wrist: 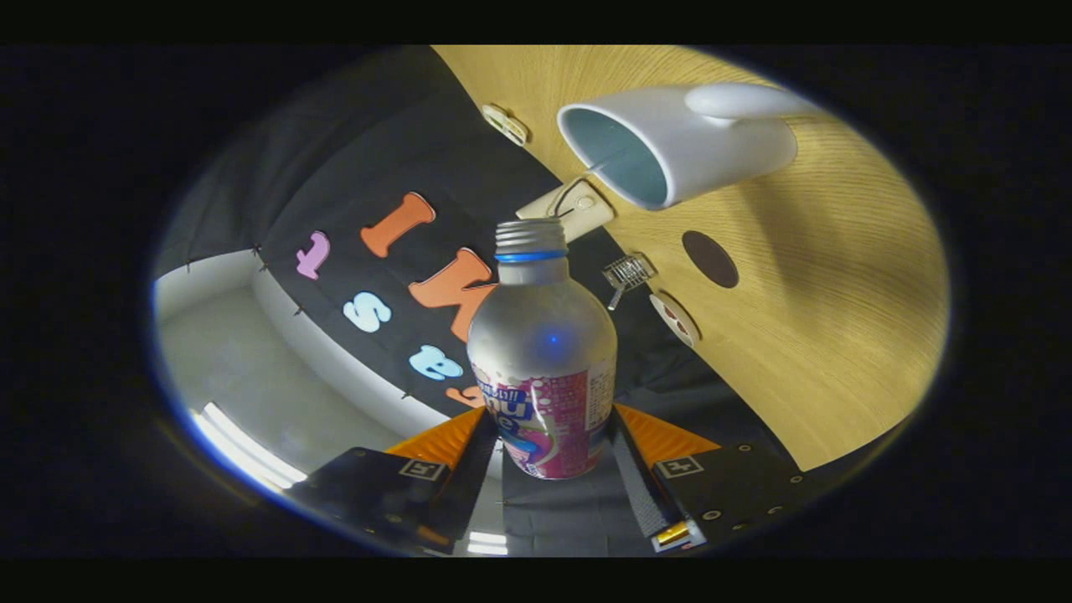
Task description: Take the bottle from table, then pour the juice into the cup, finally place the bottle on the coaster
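Between the two fingers of the tool (548, 448) sits a bottle (543, 352), gripped low on its body with both fingers pressed against its sides, so the tool is closed on it to the bottle's width. The bottle is a metal one with a frosted silver upper half, a pink and white printed label around the lower half, a blue ring at the neck and an uncapped threaded mouth. Its mouth points away from the fingers toward a white cup (670, 146), which stands on the wooden counter (837, 318) beyond the bottle. The whole scene appears strongly rotated in the gripper view, so the counter runs as a slanted plane and the cup appears on its side, its pale blue interior facing the bottle and its handle turned away from the bottle. The bottle's mouth and the cup's rim are near each other but apart; whether liquid is passing between them cannot be told. A dark round coaster (710, 259) lies flat on the counter, just beside the cup and apart from it, with nothing resting on it. Along the counter's edge, between coaster and bottle, a small wire clip (628, 272) and a round white fitting (674, 319) are visible against the black cloth wall (377, 167).
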`<state>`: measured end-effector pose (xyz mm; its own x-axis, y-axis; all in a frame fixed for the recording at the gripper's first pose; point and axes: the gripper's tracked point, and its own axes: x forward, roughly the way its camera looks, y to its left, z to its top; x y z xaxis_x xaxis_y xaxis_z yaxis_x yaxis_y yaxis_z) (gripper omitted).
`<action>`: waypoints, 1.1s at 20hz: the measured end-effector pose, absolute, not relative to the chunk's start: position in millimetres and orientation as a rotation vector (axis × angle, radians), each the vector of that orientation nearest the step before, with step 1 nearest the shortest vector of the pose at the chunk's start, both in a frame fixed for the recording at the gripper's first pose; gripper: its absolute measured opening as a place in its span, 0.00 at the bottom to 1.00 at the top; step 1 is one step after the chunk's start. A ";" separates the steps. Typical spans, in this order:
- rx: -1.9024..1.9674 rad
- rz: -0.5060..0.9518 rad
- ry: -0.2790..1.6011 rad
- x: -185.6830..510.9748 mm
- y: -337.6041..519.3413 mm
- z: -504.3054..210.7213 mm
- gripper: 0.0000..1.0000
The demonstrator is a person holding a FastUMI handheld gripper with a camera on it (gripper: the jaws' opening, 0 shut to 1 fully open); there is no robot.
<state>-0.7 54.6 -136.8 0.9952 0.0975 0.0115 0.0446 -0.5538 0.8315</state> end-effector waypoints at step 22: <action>2.168 0.021 0.085 0.7 46.3 -153.1 0.76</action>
<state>0.7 46.3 -153.1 0.9975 0.0692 -0.0172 0.0532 -0.5617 0.8256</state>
